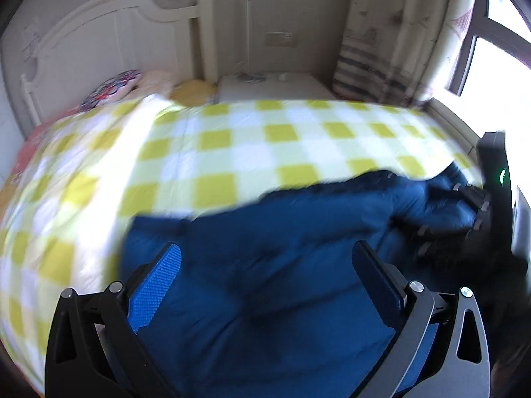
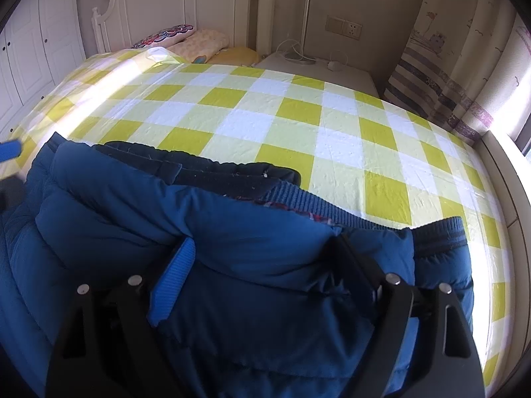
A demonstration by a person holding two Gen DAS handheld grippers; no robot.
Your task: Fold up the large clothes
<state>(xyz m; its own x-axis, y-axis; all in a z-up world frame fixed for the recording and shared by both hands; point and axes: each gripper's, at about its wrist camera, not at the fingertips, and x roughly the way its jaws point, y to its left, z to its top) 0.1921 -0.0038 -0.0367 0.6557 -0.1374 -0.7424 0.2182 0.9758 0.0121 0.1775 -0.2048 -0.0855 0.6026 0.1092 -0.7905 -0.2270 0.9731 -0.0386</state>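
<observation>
A blue padded jacket (image 2: 232, 242) lies on the near part of a bed with a yellow and white checked sheet (image 2: 298, 116). Its dark collar (image 2: 212, 169) and ribbed hem face the headboard. My right gripper (image 2: 265, 248) is wide open with a thick fold of the jacket between its fingers. In the blurred left wrist view, my left gripper (image 1: 265, 265) is open just above the jacket (image 1: 265, 232), holding nothing. The right gripper's body shows at the right edge of the left wrist view (image 1: 488, 205). A left finger pad (image 2: 10, 149) shows at the left edge of the right wrist view.
Pillows (image 2: 199, 41) lie against the white headboard (image 2: 186, 3). A white bedside table (image 2: 315, 66) with a lamp pole and cables stands right of the bed. A patterned curtain (image 2: 448, 66) and a window ledge run along the right side. White wardrobe doors (image 2: 30, 56) stand at the left.
</observation>
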